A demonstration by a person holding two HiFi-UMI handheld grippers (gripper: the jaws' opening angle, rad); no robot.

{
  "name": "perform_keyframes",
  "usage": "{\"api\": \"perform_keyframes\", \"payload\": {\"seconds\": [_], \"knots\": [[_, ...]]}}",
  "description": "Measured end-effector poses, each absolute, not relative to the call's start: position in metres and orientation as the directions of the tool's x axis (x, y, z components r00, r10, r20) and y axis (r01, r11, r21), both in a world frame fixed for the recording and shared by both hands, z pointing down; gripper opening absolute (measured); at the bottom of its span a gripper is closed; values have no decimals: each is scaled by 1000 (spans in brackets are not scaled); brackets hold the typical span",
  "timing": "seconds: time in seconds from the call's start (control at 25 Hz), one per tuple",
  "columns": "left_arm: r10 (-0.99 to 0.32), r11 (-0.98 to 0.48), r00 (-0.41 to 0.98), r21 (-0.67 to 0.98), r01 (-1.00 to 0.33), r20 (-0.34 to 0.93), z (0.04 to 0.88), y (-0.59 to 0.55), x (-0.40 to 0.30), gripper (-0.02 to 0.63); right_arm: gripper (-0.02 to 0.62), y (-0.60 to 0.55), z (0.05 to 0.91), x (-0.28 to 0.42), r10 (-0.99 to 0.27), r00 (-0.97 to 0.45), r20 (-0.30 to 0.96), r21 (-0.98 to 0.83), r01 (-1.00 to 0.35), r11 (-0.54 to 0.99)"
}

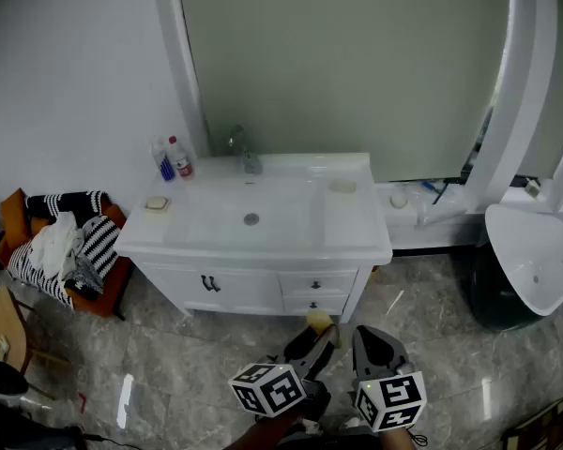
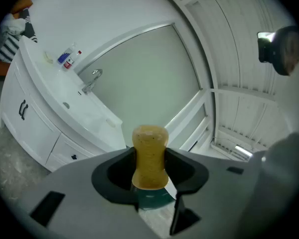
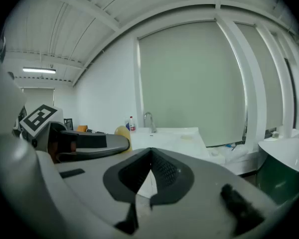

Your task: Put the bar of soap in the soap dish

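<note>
Left claw [image 2: 150, 156] pinching soap bar [image 2: 149, 138], vanity edge [image 1: 253, 252] well ahead

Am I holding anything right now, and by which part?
The left gripper clamps the bar of soap by its near half, with the pads on opposite sides and the far end sticking out. The right gripper is shut and empty.

Bare grey floor [image 1: 169, 354] lies between the left gripper [image 1: 316, 336], the right gripper [image 1: 372, 338] and the white sink cabinet [image 1: 253, 284], so the way up is open. The counter top [image 1: 357, 232] is mostly free in front. Two bottles [image 1: 174, 159] and the tap [image 1: 245, 150] stand at the back. A small tan thing [image 1: 157, 203] sits near its left edge. A chair heaped with clothes [image 1: 66, 247] crowds the left, a white bowl [image 1: 535, 251] the right.
</note>
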State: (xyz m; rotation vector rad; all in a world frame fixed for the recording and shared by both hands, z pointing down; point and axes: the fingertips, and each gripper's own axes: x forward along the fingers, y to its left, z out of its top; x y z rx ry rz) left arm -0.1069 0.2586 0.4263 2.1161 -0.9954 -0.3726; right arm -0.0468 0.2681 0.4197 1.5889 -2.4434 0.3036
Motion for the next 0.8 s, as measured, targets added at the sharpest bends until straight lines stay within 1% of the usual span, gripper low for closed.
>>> {"api": "perform_keyframes", "payload": {"seconds": [0.44,0.8], "knots": [[-765,-398,642,742,-540,57,430,264,-120,184,11,270,422,-63,-867,-412,282,-59,-909,412],[-762,-400,644,728,-557,74,434,253,-111,185,12,257,425,-56,-866,-417,274,-75,-907,414]]}}
